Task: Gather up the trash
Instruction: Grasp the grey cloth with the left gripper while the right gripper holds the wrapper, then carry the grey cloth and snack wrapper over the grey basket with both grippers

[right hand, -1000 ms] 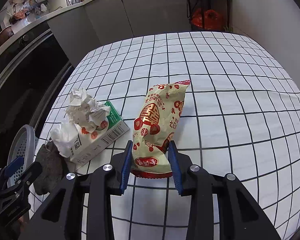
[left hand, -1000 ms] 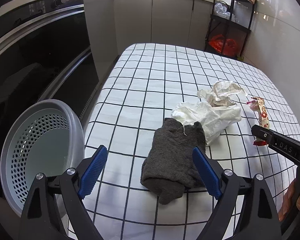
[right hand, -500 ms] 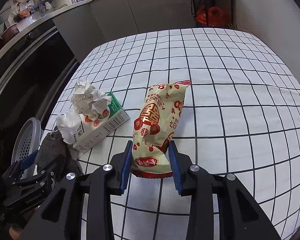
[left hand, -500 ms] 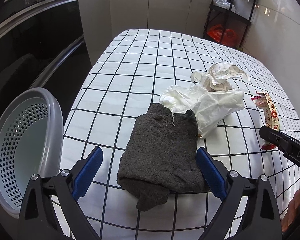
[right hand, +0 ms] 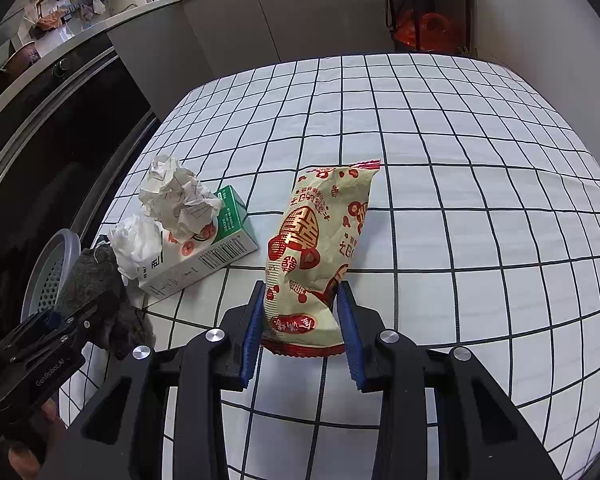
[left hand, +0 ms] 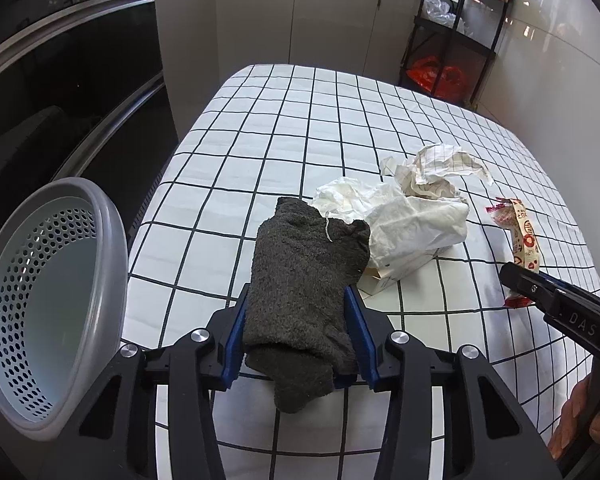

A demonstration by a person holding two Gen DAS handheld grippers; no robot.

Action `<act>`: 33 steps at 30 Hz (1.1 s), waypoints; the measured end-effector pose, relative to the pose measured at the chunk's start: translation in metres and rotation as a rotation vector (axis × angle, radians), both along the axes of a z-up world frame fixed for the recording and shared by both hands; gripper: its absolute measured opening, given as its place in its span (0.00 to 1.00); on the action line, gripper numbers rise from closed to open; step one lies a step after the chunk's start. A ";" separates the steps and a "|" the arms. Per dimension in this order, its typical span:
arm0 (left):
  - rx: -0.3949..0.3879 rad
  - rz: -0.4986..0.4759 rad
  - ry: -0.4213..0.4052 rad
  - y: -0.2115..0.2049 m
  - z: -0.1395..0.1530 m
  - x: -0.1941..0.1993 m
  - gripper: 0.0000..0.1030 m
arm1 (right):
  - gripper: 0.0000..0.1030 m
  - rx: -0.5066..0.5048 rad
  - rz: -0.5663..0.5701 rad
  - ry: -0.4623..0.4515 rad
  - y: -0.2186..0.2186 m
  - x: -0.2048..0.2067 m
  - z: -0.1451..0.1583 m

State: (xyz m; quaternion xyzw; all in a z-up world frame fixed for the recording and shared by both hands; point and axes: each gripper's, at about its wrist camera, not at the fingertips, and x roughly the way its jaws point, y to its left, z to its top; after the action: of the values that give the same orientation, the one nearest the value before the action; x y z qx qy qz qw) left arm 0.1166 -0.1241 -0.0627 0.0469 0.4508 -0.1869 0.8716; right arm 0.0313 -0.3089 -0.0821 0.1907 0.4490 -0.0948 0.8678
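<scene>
My left gripper (left hand: 298, 332) is shut on a dark grey cloth (left hand: 306, 280) lying on the checked table (left hand: 292, 128); it also shows in the right wrist view (right hand: 96, 276). My right gripper (right hand: 300, 322) is shut on a cream and red snack bag (right hand: 316, 248), also seen in the left wrist view (left hand: 522, 240). A white tissue (left hand: 400, 224) and crumpled paper (left hand: 436, 172) lie on a green and white carton (right hand: 208, 252) just beyond the cloth. A grey perforated basket (left hand: 48, 300) stands at the table's left edge.
A dark oven front (left hand: 60, 92) runs along the left. Grey cabinets (left hand: 292, 16) stand at the far end. A black shelf rack (left hand: 456, 36) with an orange bag stands at the far right. A white wall (right hand: 560, 40) borders the right side.
My left gripper has moved forward around the grey cloth and its jaws have closed on it. My right gripper still holds the snack bag in about the same place.
</scene>
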 end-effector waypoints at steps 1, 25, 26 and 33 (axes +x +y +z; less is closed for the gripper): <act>-0.002 -0.001 -0.004 0.001 0.003 -0.001 0.41 | 0.34 0.001 0.001 0.000 0.000 0.000 0.000; 0.020 0.096 -0.180 0.059 0.057 -0.014 0.39 | 0.34 -0.017 0.087 -0.088 0.029 -0.010 0.031; 0.021 0.101 -0.184 0.062 0.059 -0.015 0.39 | 0.34 -0.024 0.096 -0.093 0.034 -0.010 0.034; 0.036 0.158 -0.182 0.095 0.063 -0.028 0.39 | 0.34 -0.041 0.154 -0.131 0.068 -0.012 0.048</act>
State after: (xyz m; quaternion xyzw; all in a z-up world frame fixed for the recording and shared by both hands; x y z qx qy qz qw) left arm 0.0889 -0.0294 0.0005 0.0436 0.3753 -0.1046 0.9200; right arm 0.0196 -0.2407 -0.0343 0.1437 0.4024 -0.0240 0.9038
